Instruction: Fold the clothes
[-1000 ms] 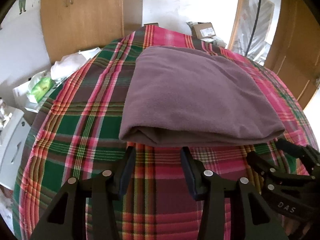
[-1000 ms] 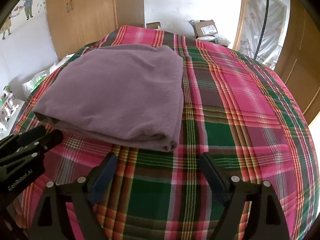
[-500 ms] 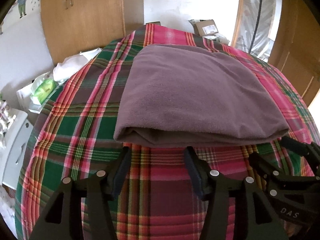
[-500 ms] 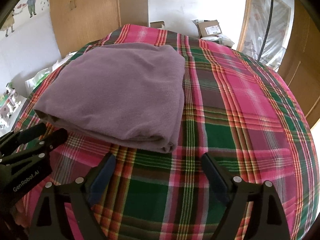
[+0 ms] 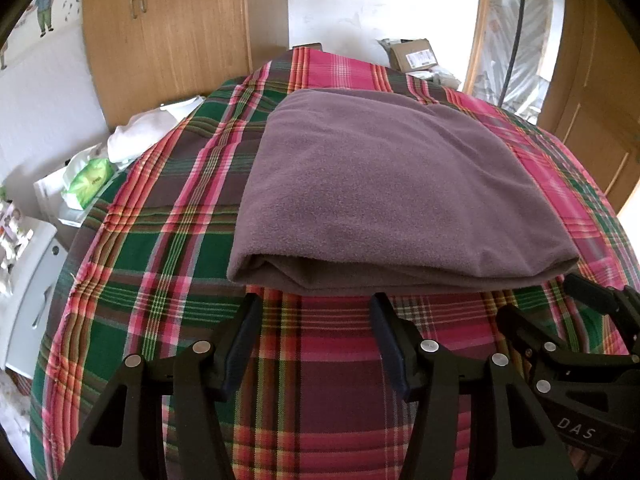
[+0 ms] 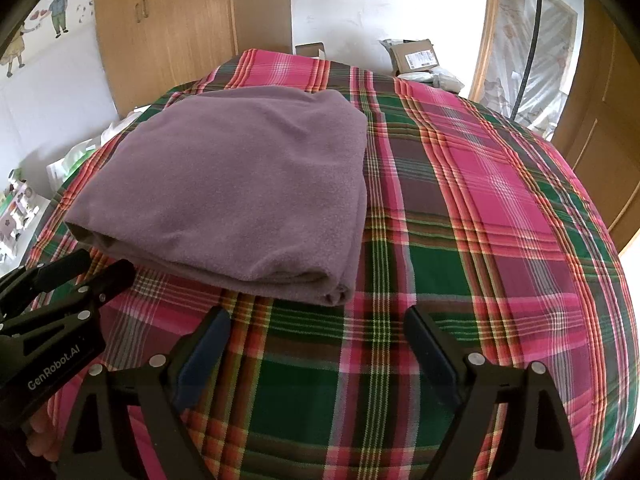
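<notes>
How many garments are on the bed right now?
1: a folded mauve fleece garment lying on the plaid bedspread, just ahead of both open tongs. Nothing else shows; layers within the fold are hidden.

One mauve fleece garment [image 5: 384, 184], folded into a flat, roughly rectangular stack of several layers. It lies on the plaid bedspread [image 5: 168, 240], left of the bed's middle. Layered fold edges show along its near side; top face smooth, corners slightly rounded.

A matt, fuzzy fleece garment [image 5: 384, 184] lies on woven plaid cloth [image 5: 168, 264]; wardrobe [image 5: 172, 28] of smooth wood.
</notes>
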Tool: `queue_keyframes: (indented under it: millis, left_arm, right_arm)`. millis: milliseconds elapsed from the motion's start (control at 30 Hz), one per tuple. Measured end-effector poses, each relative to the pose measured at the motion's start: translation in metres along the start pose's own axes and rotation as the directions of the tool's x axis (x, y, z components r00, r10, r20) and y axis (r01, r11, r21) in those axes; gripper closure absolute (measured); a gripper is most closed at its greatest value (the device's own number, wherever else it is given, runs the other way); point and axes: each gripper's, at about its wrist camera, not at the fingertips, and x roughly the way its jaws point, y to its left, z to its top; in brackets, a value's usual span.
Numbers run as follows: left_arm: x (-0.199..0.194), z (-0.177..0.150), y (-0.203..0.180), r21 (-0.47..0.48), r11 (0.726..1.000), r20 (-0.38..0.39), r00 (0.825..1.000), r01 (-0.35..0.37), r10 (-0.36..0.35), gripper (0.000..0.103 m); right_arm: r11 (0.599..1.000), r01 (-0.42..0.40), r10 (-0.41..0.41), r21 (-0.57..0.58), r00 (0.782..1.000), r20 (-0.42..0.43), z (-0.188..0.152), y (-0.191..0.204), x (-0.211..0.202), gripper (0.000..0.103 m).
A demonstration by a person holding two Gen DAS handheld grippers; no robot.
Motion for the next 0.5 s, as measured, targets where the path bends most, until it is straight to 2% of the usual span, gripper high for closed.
queue_keyframes:
  millis: [500]
  left_arm:
    - [0.0000,-0.0001,-0.0007,0.004,1.000,0.000,1.000,0.001,-0.001,0.045]
  right_arm:
    - [1.000,-0.001,0.001,-0.001,1.000,0.000,-0.0009,-0.0007,-0.0009,0.014]
